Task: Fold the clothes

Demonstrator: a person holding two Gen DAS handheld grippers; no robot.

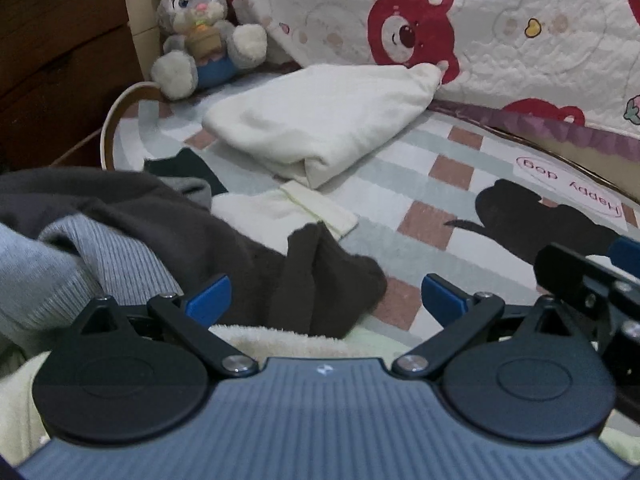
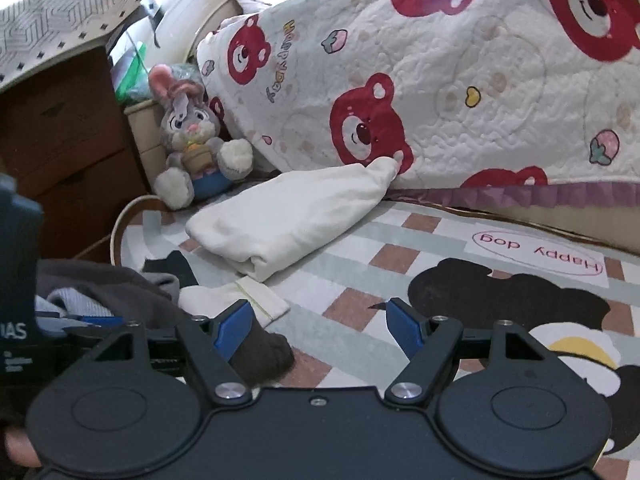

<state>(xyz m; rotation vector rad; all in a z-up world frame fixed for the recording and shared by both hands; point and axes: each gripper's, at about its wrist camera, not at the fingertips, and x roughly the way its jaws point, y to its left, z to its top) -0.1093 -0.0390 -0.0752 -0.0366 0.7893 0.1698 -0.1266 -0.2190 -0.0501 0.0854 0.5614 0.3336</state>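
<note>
A heap of unfolded clothes lies at the left of the checked mat: a dark brown garment, a grey ribbed knit, a pale cream piece and a pale terry cloth under my left gripper. A folded white garment lies farther back; it also shows in the right wrist view. My left gripper is open and empty, just above the brown garment's end. My right gripper is open and empty over the mat, its left finger beside the brown garment.
A plush rabbit sits at the back left by a wooden drawer unit. A bear-print quilt hangs along the back. The checked mat with a dog print stretches right. The right gripper's arm enters the left wrist view.
</note>
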